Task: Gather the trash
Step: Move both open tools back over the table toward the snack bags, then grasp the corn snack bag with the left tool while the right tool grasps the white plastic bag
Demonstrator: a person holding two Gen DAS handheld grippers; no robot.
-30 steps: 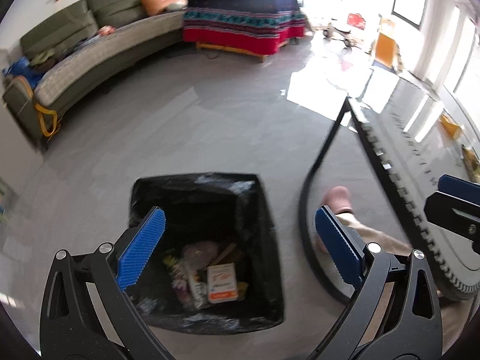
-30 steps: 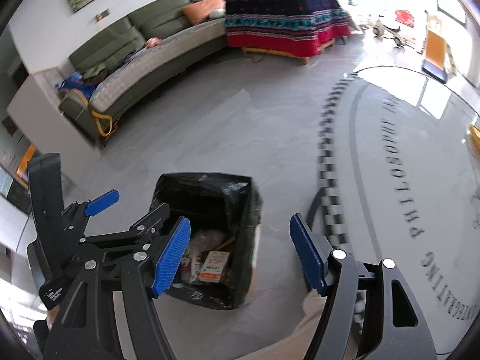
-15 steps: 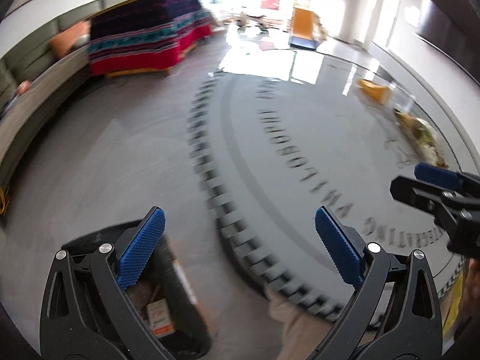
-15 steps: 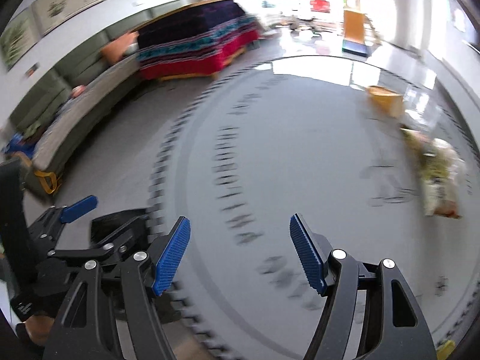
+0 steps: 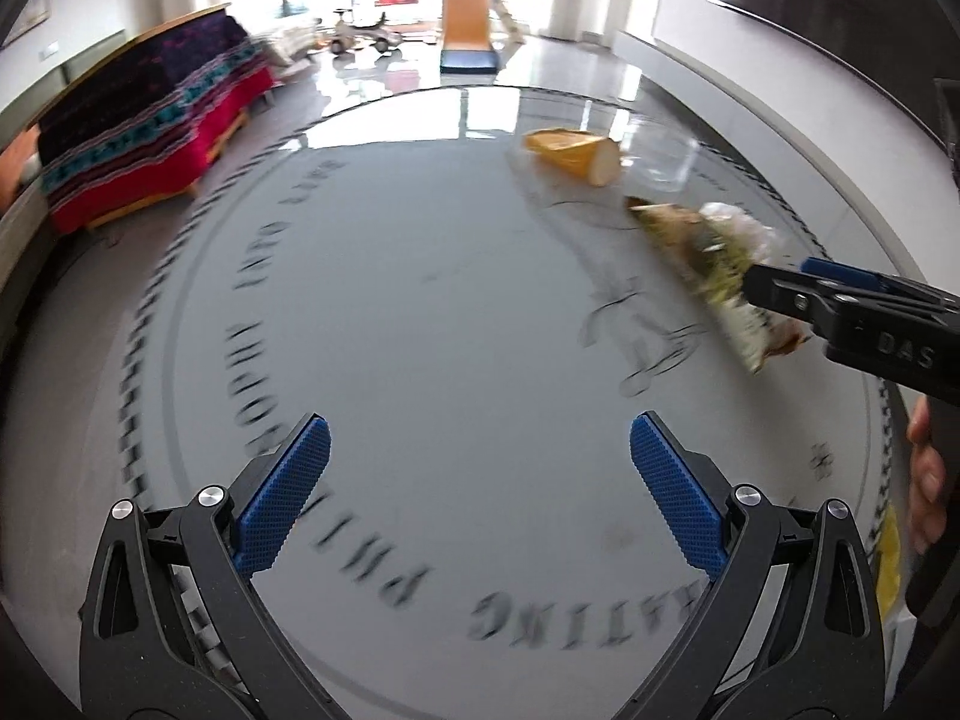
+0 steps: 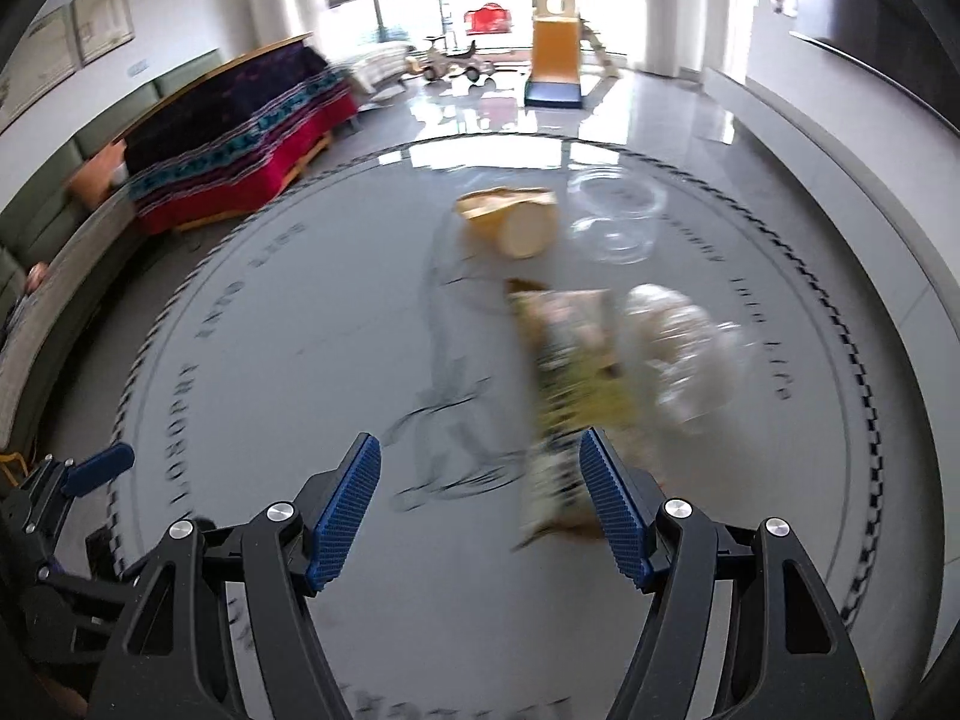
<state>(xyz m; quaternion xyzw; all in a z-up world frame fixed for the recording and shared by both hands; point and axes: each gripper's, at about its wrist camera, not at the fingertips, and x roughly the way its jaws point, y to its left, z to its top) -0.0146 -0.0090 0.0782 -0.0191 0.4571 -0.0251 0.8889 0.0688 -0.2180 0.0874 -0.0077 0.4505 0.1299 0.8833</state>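
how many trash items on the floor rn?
4: yellow cup farthest, clear tub to its right, snack bag nearest, crumpled clear plastic right of the bag. More may lie outside view.

The left gripper (image 5: 480,468) points steeply down, jaws wide and empty. The right gripper (image 6: 480,498) does likewise beside it.

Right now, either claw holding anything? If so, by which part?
No. The left claw is open over bare floor. The right claw is open too; the snack wrapper lies on the floor beyond it, not between the pads.
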